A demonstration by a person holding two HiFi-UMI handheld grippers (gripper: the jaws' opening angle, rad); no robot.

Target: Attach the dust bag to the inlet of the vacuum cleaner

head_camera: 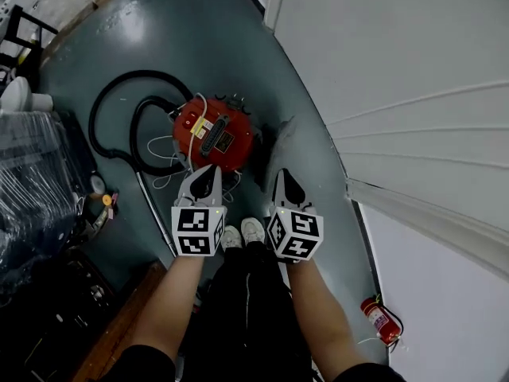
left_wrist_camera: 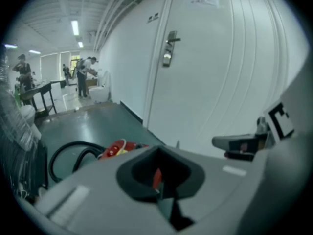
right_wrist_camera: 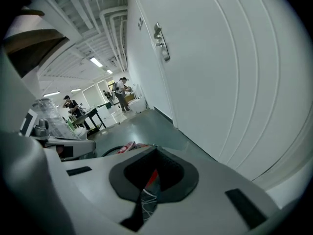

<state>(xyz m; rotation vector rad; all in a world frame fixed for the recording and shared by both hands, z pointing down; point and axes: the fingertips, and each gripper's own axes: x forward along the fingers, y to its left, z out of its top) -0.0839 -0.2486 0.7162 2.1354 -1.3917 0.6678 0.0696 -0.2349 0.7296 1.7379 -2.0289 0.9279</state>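
Observation:
On the grey floor stands the red vacuum cleaner (head_camera: pixel 213 134), seen from above, with a black handle across its lid and white cable around it. A grey crumpled dust bag (head_camera: pixel 278 148) lies just right of it. Both grippers hang above the floor on the near side of the vacuum. My left gripper (head_camera: pixel 212 169) is shut and empty, its tips over the vacuum's near edge. Shut and empty too, my right gripper (head_camera: pixel 284 174) hangs near the bag's lower end. The left gripper view shows the jaws closed (left_wrist_camera: pixel 158 151) over the vacuum (left_wrist_camera: pixel 116 149); the right gripper view shows the same (right_wrist_camera: pixel 155 150).
A black hose (head_camera: pixel 111 126) loops left of the vacuum. A white door and wall (head_camera: pixel 398 70) run along the right. A red fire extinguisher (head_camera: pixel 380 318) lies at the lower right. Plastic-wrapped goods (head_camera: pixel 32 189) crowd the left. The person's shoes (head_camera: pixel 242 233) stand below the grippers.

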